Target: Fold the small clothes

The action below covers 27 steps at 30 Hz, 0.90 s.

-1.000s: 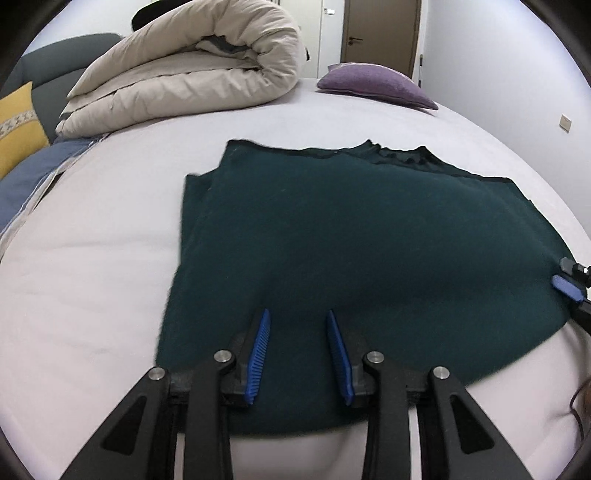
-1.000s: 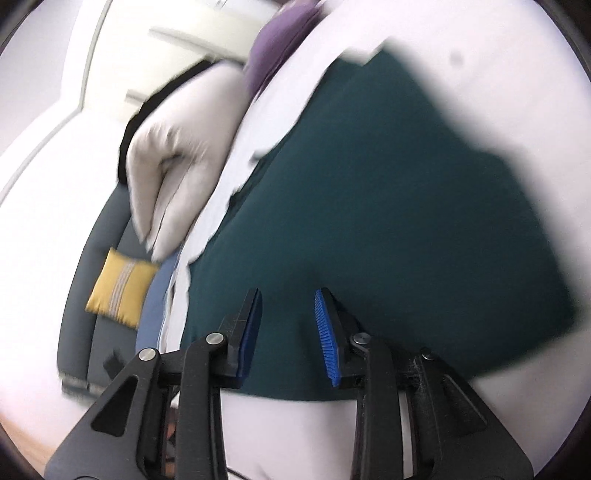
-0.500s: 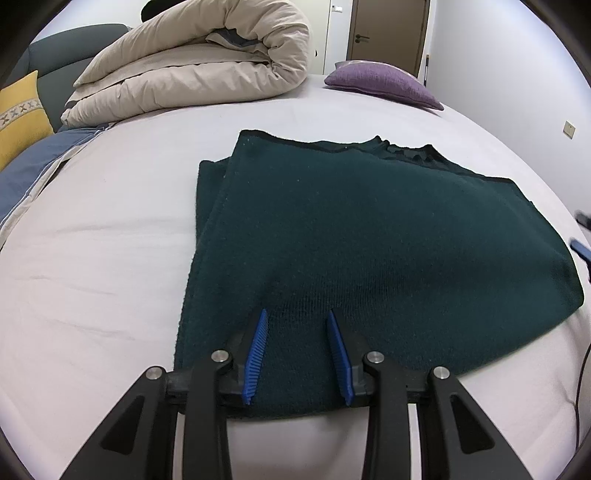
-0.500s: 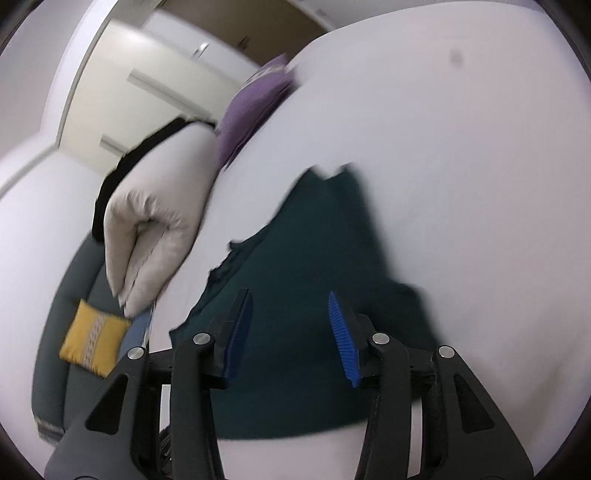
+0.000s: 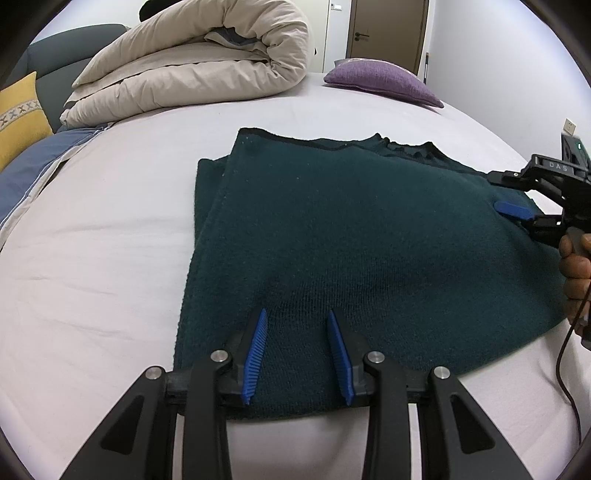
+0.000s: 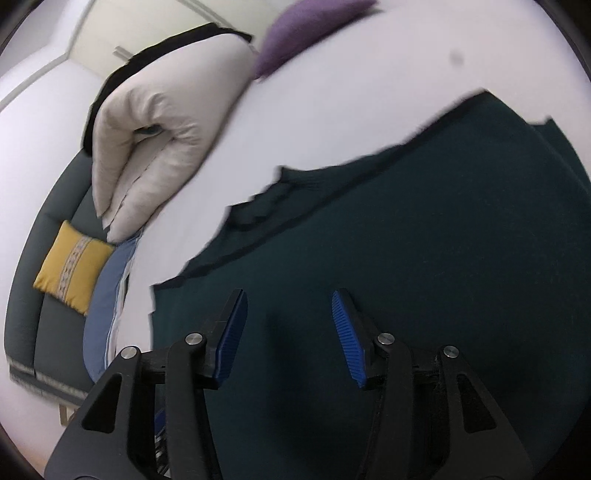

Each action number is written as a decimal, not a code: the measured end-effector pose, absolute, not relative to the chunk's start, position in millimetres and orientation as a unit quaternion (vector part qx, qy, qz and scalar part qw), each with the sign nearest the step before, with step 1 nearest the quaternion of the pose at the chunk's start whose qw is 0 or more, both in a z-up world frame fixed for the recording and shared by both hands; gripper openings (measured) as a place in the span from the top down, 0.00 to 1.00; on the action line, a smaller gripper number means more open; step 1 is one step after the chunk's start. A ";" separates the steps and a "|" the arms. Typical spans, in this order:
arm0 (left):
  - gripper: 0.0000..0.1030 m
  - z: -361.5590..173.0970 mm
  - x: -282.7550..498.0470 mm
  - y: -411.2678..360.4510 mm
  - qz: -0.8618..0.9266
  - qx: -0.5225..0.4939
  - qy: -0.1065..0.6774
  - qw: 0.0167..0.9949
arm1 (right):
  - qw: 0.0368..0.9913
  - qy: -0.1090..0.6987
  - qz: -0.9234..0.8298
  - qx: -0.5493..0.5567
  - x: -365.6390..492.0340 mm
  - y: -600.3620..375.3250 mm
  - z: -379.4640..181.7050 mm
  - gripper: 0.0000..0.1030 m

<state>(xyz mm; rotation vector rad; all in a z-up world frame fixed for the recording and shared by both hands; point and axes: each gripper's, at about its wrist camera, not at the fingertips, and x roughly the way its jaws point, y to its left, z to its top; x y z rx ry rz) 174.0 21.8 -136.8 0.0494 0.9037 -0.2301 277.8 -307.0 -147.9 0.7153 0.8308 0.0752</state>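
From your left wrist camera, the dark green sweater (image 5: 369, 251) lies folded and flat on the white bed (image 5: 92, 258), toward the near edge and a little right of the middle. Your left tongs (image 5: 297, 354) hang over the sweater's near hem with their blue pads apart and nothing between them. At the right edge of this view your right tongs (image 5: 517, 199) reach in over the sweater's right side, jaws apart, one blue pad showing just above the knit; whether it touches the fabric you cannot tell. Your right hand (image 5: 576, 273) grips the handle behind them. Toward the far side of the bed sit a rolled beige duvet (image 5: 199, 62) on the left and a purple pillow (image 5: 380, 79) on the right, both well apart from the sweater. A yellow cushion (image 5: 20, 118) leans on the grey sofa (image 5: 66, 48) beside the bed's left edge.

From your right wrist camera, tilted and somewhat blurred, your right tongs (image 6: 288, 332) stand open over the sweater (image 6: 424, 258), holding nothing. The sweater's neckline points toward the duvet (image 6: 159, 122). The pillow (image 6: 306, 26) lies at the top, and the cushion (image 6: 72, 266) rests on the sofa (image 6: 26, 306) at the left.
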 end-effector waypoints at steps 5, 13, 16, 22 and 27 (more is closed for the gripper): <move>0.64 -138.0 174.2 21.5 -0.110 0.026 0.434 0.894 | 0.853 0.362 0.009 0.376 263.9 -345.5 -153.3 0.55; 0.59 -113.2 170.5 23.4 -0.101 0.020 0.418 0.903 | 0.861 0.307 -0.067 0.399 223.0 -400.0 -132.9 0.53; 0.46 -86.8 180.1 14.0 -0.092 0.037 0.377 0.921 | 0.872 0.298 -0.037 0.387 219.3 -394.5 -119.3 0.52; 0.45 -66.9 252.5 -27.4 -0.092 0.070 0.350 0.930 | 0.874 0.333 0.027 0.353 247.0 -361.5 -121.4 0.52; 0.45 -92.6 310.3 -42.4 -0.082 0.065 0.383 0.918 | 0.859 0.365 0.025 0.359 278.6 -356.7 -149.5 0.53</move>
